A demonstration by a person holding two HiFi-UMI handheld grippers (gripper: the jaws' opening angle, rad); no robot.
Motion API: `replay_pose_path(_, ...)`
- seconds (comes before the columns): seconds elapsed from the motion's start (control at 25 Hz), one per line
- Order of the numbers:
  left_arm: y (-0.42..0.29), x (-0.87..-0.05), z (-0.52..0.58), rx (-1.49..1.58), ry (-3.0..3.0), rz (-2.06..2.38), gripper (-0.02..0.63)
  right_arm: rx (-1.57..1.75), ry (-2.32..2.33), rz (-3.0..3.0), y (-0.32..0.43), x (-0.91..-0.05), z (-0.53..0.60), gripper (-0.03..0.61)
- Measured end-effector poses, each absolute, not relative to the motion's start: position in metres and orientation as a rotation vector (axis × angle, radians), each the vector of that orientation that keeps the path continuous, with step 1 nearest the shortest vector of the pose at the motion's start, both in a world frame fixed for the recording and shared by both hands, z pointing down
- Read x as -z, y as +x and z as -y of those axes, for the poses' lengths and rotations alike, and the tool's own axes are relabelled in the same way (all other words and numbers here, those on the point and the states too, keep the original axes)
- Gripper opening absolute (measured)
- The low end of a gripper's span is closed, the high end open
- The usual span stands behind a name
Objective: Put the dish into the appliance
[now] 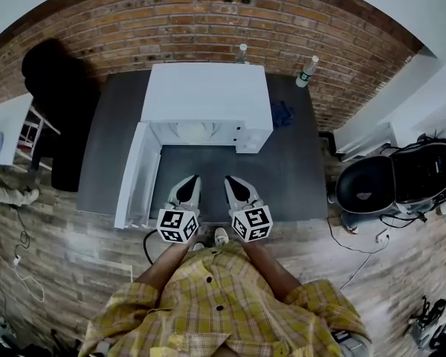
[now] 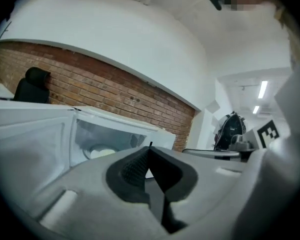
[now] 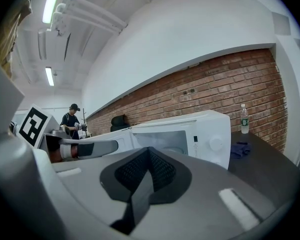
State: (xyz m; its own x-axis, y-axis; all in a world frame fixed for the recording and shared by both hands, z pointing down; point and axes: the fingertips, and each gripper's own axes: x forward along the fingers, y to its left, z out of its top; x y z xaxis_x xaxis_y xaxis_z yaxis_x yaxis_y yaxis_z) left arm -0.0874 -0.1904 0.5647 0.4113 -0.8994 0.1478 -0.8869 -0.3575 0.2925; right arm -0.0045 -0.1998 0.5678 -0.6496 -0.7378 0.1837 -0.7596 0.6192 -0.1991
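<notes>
A white microwave stands on the dark grey table with its door swung open to the left. A pale dish lies inside the cavity, also seen as a white dish in the left gripper view. My left gripper and right gripper hover side by side in front of the opening, both shut and empty, tips pointing at the microwave. Left gripper shows jaws pressed together; right gripper likewise.
Two bottles stand at the table's back edge by the brick wall, and a blue cloth lies right of the microwave. A black chair is at the left, a black bag at the right. A person stands far off.
</notes>
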Motion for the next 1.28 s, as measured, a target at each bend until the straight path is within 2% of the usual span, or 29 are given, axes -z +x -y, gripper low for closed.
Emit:
replay_pose_path(0.28,-0.084,-0.555,0.176,-0.071,2.466,1.621,-0.005,-0.369,1.27,2.755,-0.005,-0.564,0.195,0.005)
replay_pose_path(1.28,-0.083,-0.554,0.168,-0.109,2.502,1.646,-0.005,-0.293,1.243,2.759,-0.008,-0.56,0.187,0.005)
